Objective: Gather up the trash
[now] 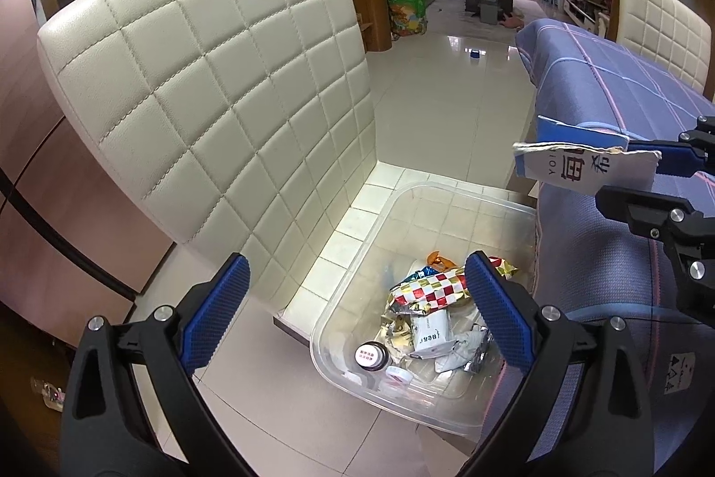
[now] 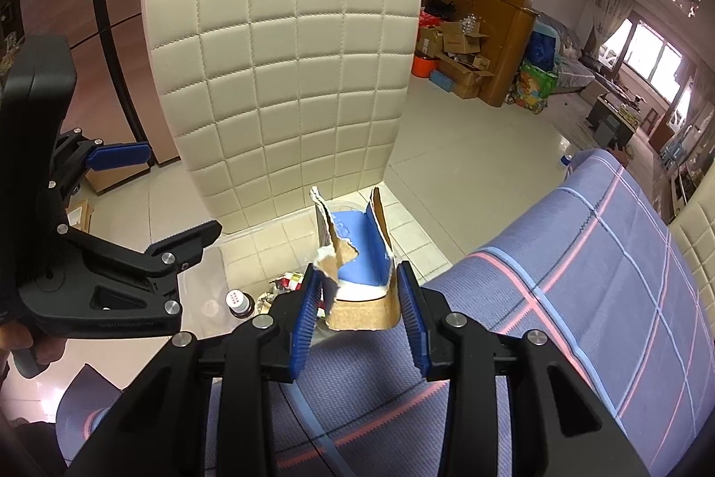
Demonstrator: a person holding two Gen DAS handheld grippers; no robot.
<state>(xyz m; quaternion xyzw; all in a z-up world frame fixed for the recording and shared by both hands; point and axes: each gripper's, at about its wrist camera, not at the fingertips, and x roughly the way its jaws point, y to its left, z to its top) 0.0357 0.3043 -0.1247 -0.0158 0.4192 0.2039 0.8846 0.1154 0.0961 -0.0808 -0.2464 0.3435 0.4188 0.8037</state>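
Observation:
A clear plastic bin (image 1: pixel 404 204) stands on the seat of a cream quilted chair (image 1: pixel 214 74). It holds a red and white checked wrapper (image 1: pixel 429 289), crumpled white packets and a small bottle with a white cap (image 1: pixel 371 356). My left gripper (image 1: pixel 357 298) hangs open over the bin's near edge with nothing between its fingers. At the right, above the bin, my right gripper (image 1: pixel 643 177) is shut on a torn blue and white carton (image 1: pixel 581 168). In the right wrist view the carton (image 2: pixel 357 253) sits folded between the pads of the right gripper (image 2: pixel 359 298), with the left gripper (image 2: pixel 165 195) at the left.
A table draped in a blue checked cloth (image 2: pixel 581 276) runs along the right, right beside the bin. A second cream chair (image 1: pixel 661 30) stands behind it. Cardboard boxes (image 2: pixel 460 56) and bags lie on the tiled floor beyond.

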